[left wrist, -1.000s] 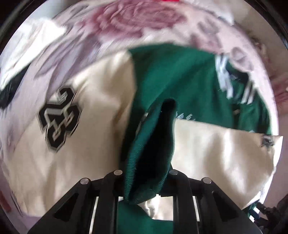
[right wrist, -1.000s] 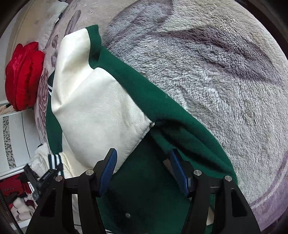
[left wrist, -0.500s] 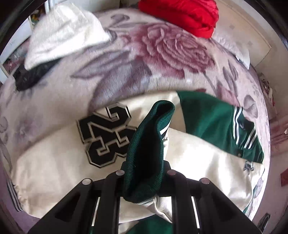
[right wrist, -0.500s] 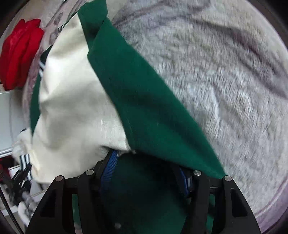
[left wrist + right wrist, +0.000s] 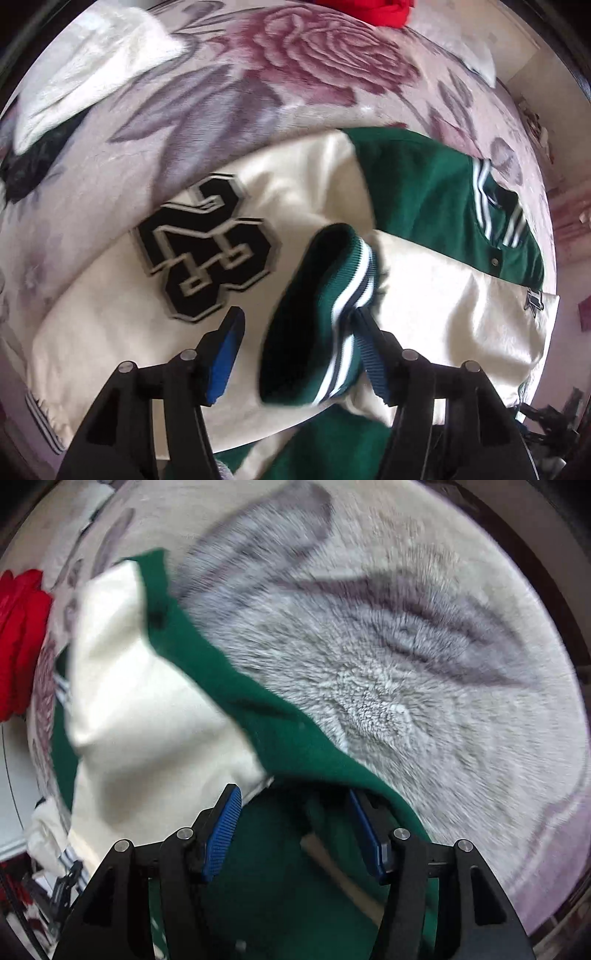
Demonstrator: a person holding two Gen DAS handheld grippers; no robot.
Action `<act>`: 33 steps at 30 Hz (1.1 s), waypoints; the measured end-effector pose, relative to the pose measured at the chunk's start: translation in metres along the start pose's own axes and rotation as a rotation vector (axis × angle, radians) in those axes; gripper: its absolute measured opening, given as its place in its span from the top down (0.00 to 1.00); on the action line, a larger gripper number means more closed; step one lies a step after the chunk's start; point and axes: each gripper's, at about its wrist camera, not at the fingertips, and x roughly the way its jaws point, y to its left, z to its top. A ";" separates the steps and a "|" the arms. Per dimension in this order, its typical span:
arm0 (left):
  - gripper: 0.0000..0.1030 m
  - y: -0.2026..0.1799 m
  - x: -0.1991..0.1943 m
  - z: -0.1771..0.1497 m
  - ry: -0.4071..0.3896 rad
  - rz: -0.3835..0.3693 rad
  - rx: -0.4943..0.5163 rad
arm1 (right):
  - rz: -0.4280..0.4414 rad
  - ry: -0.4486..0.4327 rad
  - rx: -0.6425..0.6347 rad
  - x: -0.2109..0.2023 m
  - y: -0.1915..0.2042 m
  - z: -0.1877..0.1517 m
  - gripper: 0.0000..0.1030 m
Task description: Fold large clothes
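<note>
left claw [image 5: 297,343] open, striped cuff [image 5: 325,310] between

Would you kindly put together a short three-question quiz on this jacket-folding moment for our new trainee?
1. True or false: the left gripper is open, with the green ribbed cuff with white stripes standing between its fingers.
2. Multiple choice: in the left wrist view, the black number patch sits on which part of the green and cream varsity jacket? A) a green panel B) a cream panel C) the striped collar
3. Fill in: in the right wrist view, the folded clothing at the far left edge is coloured ____.

Key: 1 true; 2 B; 3 red.
</note>
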 end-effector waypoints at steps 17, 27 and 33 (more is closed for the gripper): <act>0.42 0.042 -0.010 0.001 -0.061 0.153 -0.035 | 0.088 -0.026 -0.336 0.026 0.136 0.070 0.57; 0.43 0.175 -0.062 -0.112 0.014 0.018 -0.497 | 0.181 0.094 -0.332 0.002 0.110 -0.062 0.53; 0.43 0.238 -0.035 -0.191 0.100 -0.185 -0.821 | 0.166 0.169 -0.254 0.063 0.132 -0.142 0.50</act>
